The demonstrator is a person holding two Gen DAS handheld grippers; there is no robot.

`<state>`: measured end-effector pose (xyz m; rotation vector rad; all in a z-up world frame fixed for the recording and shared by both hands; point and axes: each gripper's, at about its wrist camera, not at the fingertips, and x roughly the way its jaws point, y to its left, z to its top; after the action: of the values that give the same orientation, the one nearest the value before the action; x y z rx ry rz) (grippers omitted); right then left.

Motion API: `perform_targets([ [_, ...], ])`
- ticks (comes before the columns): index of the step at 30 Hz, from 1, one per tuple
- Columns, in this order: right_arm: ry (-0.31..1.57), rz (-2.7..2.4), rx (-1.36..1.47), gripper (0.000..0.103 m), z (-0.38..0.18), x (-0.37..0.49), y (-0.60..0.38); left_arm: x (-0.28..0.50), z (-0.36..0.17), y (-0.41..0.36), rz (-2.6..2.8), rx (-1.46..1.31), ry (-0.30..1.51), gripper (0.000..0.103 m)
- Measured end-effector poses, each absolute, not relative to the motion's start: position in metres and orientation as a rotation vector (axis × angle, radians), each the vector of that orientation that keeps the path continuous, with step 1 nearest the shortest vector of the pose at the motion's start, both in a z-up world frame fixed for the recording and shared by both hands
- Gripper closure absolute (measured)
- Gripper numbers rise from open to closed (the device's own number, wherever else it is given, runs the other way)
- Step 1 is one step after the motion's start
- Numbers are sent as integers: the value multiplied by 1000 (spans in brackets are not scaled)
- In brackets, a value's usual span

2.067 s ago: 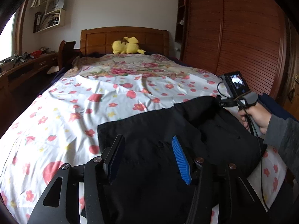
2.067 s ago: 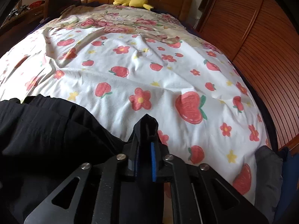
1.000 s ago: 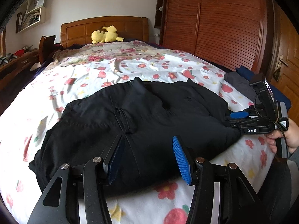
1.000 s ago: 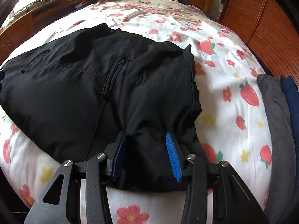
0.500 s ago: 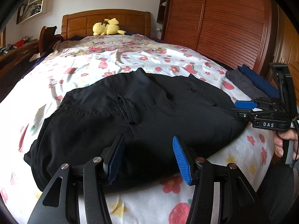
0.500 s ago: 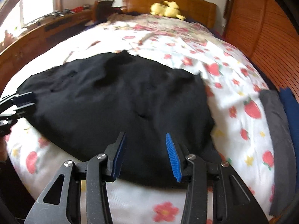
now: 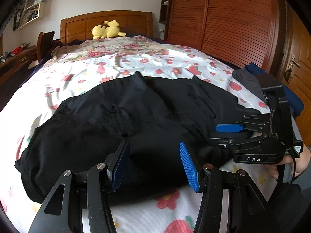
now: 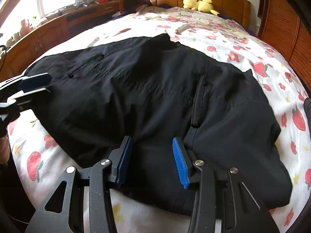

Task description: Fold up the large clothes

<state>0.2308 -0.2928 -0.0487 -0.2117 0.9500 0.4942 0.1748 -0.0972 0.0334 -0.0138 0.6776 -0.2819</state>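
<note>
Lying flat across the near half of the bed, one black garment looked like trousers, zip pockets up. It sat on the strawberry-print sheet.

Left tool: jaws spread wide, nothing between the blue pads, hovering over the garment's near hem. Cloth filled the gap behind the pads, but contact couldn't be confirmed.

Right tool: also spread apart, empty, above the near edge of the same garment, just beside one zip pocket. In the left wrist view it came in from the right side, turned sideways, one blue pad over the garment's right end.

Counts: one black garment, two tools, two zip pockets visible in the right wrist view, the second toward the far left. One yellow plush toy lay at the headboard, well apart from the garment. Two folded items, one grey and one navy, sat at the bed's right edge.
</note>
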Motion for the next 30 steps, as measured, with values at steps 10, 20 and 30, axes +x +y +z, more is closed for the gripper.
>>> perform_targets([
  [10,840,358,-249,59,-8,198,-350,172,28,-132,-341,53,692,48],
  [20,797,184,-175,34,-15,203,-407,176,23,-148,-316,134,706,44],
  [30,932,165,-22,25,-42,212,-435,180,19,-153,-316,155,711,42],
])
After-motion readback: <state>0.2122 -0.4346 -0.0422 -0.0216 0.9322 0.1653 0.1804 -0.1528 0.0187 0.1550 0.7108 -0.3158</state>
